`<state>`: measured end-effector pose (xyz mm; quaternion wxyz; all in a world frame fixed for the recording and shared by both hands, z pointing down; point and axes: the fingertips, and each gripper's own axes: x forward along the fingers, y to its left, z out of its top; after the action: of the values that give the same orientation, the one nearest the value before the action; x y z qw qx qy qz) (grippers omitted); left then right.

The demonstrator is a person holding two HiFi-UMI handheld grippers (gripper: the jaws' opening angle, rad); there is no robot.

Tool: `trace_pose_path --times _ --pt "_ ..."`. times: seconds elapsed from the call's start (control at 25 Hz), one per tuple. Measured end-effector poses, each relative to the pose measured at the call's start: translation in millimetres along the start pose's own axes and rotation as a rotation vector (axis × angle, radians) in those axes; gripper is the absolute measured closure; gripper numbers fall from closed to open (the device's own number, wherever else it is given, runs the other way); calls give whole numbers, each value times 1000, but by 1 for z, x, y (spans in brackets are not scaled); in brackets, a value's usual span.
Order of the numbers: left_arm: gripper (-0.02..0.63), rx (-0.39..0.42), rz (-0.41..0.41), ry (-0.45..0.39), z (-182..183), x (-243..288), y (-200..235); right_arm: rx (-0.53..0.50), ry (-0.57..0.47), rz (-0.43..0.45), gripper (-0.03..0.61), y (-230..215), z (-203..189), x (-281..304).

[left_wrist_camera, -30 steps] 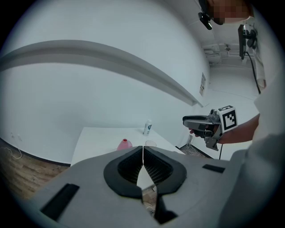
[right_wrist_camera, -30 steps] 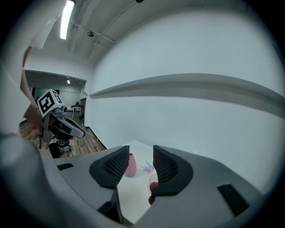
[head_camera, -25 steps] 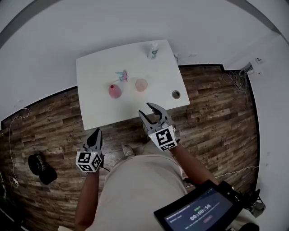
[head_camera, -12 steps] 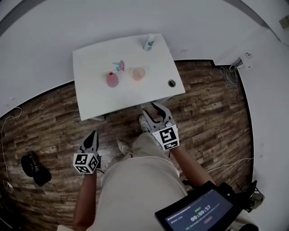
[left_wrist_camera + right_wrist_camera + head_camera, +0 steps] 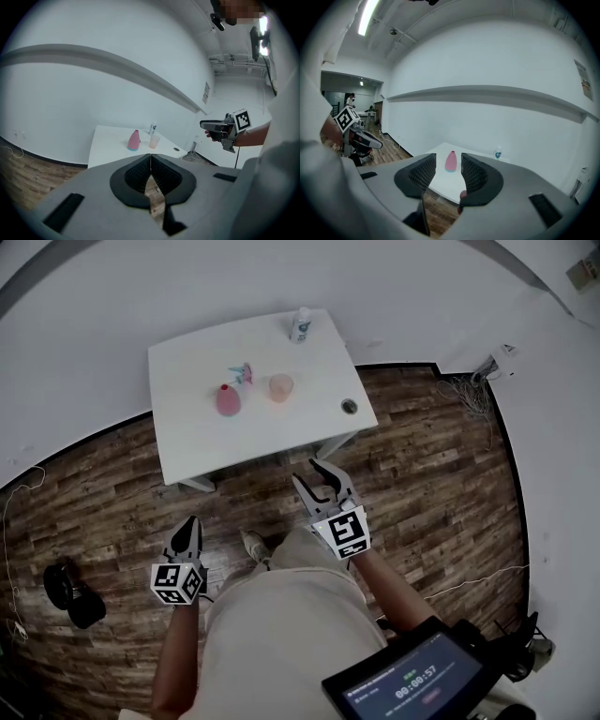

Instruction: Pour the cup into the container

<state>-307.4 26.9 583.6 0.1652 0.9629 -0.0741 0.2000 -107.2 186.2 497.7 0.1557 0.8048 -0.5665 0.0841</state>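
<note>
Little teal-pink thing (image 5: 243, 373) on the bench (image 5: 192, 432) is too small to tell; the tablet (image 5: 412, 688) gets cropped by the bottom edge.

My clothes (image 5: 281, 624) are pale beige. My left gripper (image 5: 188, 523) and my right gripper (image 5: 312, 474) are both grey, with black ribbed pads (image 5: 423, 172) and a white cube (image 5: 343, 531) of black square markers on each.

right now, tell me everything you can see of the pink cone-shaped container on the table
The pink container is cone-shaped, wide at the base and narrowing to a small top, with a bluish band round the bottom. It looks smooth, perhaps plastic. It stands upright on the white table, beside the translucent cup and apart from it. Only the table touches it.
</note>
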Motion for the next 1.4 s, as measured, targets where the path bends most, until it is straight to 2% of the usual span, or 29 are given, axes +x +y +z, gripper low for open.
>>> trace_pose_path --times 0.28,0.52,0.96,1.28,1.4 --pt "601 -34 63 -18 -9 -20 -15 -11 -42 50 408 11 10 -23" --pt "601 -13 47 23 -24 -20 -72 -17 -68 72 408 3 5 -66" --pt "601 13 34 40 -44 -22 -193 6 -55 76 408 -27 -40 -163" --pt "601 -31 83 49 -81 -39 -239 7 -22 113 408 -34 -82 -207" --pt "601 -54 76 63 -96 -42 -253 14 1 112 407 -35 -96 -217"
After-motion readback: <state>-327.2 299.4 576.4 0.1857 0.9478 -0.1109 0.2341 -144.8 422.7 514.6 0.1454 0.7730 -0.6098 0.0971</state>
